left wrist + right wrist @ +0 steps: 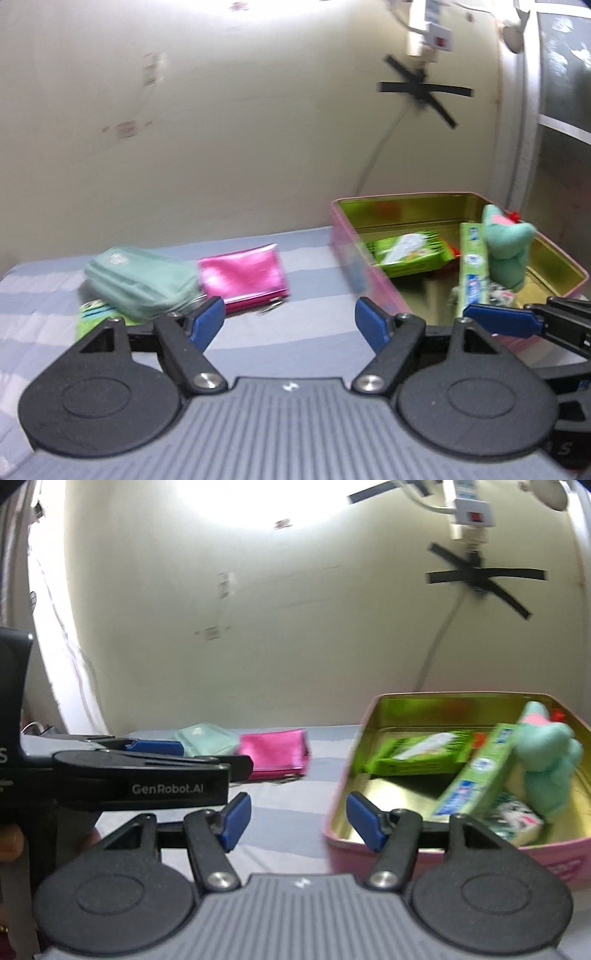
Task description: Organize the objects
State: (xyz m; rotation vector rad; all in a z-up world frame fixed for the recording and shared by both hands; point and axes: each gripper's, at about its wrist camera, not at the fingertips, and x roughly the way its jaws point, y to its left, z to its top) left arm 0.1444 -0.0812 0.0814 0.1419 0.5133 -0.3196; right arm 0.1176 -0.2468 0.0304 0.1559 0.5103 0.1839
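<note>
Left wrist view: left gripper (pixel 290 325) hovering released, jaws parted, gripping nothing; pink pouch (pixel 242 275) lying on striped sheet (pixel 303 295), beside pink tin (pixel 576 275).

Right wrist view: right gripper (pixel 299 821) hovering likewise released, empty, touching nothing.

Two pouches (pixel 184 284) left of tin (pixel 554 254); plush toy (pixel 506 251) inside.
</note>
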